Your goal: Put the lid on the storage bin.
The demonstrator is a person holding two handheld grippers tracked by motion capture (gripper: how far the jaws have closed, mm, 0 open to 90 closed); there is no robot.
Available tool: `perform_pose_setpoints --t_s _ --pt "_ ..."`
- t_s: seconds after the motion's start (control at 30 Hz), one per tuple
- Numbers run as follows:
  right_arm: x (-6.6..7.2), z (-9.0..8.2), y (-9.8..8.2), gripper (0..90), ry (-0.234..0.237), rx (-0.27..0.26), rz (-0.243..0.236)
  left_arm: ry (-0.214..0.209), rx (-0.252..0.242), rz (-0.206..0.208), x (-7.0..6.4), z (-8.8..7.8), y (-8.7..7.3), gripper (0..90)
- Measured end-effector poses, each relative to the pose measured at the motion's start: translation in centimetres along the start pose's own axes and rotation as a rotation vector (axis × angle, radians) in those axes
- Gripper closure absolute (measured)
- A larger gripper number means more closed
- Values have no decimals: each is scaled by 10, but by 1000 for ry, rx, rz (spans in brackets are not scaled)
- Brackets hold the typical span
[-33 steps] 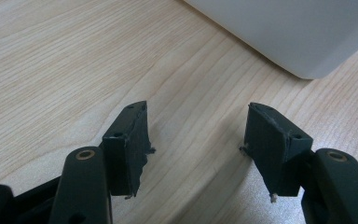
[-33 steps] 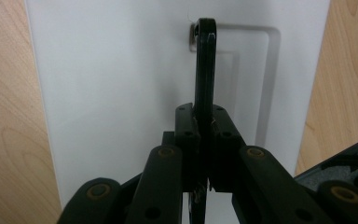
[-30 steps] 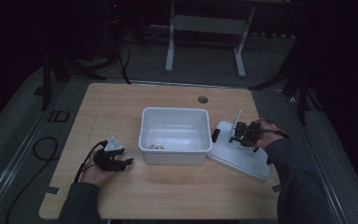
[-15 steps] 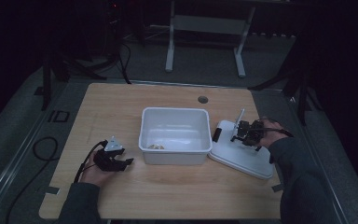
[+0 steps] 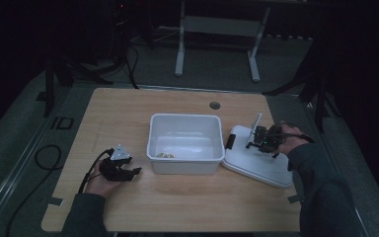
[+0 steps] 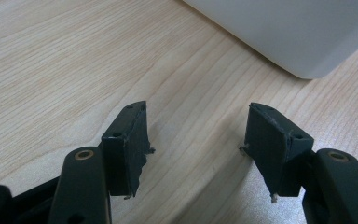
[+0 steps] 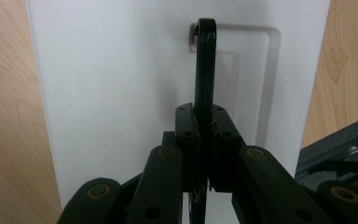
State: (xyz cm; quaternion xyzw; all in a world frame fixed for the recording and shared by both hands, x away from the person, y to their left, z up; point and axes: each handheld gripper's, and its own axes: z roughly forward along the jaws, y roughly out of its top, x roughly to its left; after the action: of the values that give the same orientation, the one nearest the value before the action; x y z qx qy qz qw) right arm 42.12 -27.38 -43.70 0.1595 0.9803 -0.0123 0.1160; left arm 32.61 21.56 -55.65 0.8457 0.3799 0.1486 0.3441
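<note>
White bin lid (image 5: 256, 160) flat on the wooden table (image 5: 128, 113), just right of the bin, tilted slightly askew; smooth white plastic with a recessed rectangular panel, black clip at its left edge (image 5: 230, 141). Black hinged handle (image 7: 204, 65) standing upright off the lid, seen edge-on in the right gripper view. Right gripper (image 5: 261, 139) clamped on that handle, jaws pinched tight around the thin black bar, hovering over the lid's upper part. Left gripper (image 5: 123, 170) resting near the table's front left, jaws apart with nothing between, bare wood grain under the pads (image 6: 128, 144); corner of the bin visible beyond them in the left gripper view. Versus a second ago: lid lower and flatter now, previously propped up at the bin's right rim; right hand (image 5: 288, 140) shifted slightly rightward with it. Left gripper unchanged in place and opening. White rectangular bin (image 5: 186, 123) mid-table, open-topped, holding a small pile of pale yellowish bits (image 5: 165, 155) against its front-left wall; too small to identify. Rest of the bin floor bare.
</note>
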Motion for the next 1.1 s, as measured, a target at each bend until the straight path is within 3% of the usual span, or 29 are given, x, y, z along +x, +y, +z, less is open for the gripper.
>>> perform_pose_setpoints --t_s 1.1 --pt "-6 -37 -7 844 -26 -26 -29 0 1 -1 -1 0 0 385"
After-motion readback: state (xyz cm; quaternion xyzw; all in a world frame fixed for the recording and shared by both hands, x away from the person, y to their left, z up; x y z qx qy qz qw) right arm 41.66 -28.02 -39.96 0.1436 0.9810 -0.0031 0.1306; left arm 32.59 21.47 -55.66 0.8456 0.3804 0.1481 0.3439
